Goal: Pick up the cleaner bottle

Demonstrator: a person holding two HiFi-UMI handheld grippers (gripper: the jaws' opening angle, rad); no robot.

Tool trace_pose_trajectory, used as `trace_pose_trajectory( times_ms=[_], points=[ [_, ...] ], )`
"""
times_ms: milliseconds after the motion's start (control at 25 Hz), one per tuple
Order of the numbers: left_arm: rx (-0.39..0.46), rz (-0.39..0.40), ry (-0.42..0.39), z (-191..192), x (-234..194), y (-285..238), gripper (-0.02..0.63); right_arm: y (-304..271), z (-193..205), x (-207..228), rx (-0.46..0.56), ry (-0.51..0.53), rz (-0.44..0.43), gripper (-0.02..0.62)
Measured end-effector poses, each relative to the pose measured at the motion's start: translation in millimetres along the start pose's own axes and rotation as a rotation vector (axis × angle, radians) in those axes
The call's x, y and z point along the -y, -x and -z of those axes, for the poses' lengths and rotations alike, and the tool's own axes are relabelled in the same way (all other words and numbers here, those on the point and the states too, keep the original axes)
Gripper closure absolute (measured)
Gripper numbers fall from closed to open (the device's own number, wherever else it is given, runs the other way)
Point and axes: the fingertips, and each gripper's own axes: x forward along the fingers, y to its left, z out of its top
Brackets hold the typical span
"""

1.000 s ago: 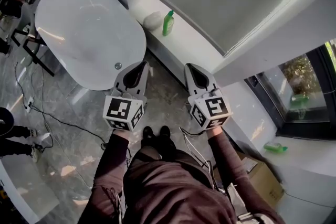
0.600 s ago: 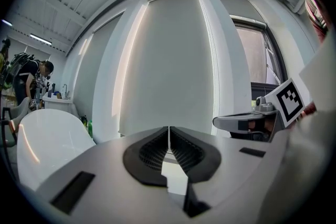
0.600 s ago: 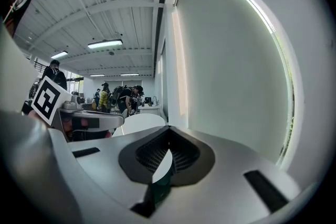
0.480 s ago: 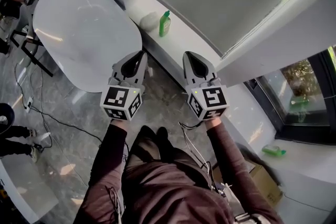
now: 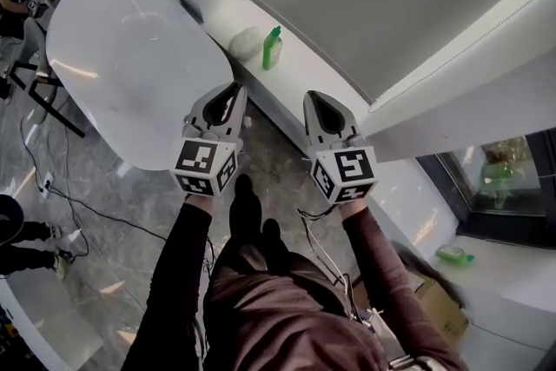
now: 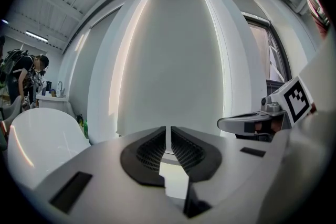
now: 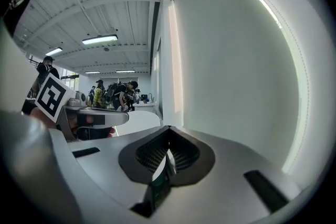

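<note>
The green cleaner bottle stands upright on the white window ledge, seen only in the head view. Both grippers are held level over the floor, side by side, pointing toward the ledge. My left gripper is short of the bottle and slightly left of it, its jaws shut to a thin slit with nothing between them. My right gripper is short of the ledge, right of the bottle, its tips together and empty.
A white rounded lump lies on the ledge just left of the bottle. A white oval table stands at the left. A second green bottle lies on a low sill at the right, near a cardboard box. People stand far off.
The person has stepped forward, and both grippers have moved closer to the ledge and the bottle. Neither gripper's jaws have visibly changed.
</note>
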Motion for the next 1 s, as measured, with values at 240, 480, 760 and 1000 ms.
trace_pose_trajectory(
  times_ms=[240, 480, 760, 1000],
  points=[
    [-0.026, 0.040, 0.001, 2, -34, -40, 0.584, -49, -2, 9, -0.023, -0.016, 0.029, 0.595],
    [-0.056, 0.087, -0.001, 8, -61, -76, 0.552, -88, -5, 16, -0.039, -0.028, 0.069, 0.594],
    [-0.102, 0.130, -0.003, 24, -75, -109, 0.522, -113, 4, 34, -0.068, -0.045, 0.124, 0.595],
    [-0.152, 0.152, 0.001, 49, -85, -132, 0.481, -132, 17, 43, -0.092, -0.052, 0.146, 0.594]
  ],
)
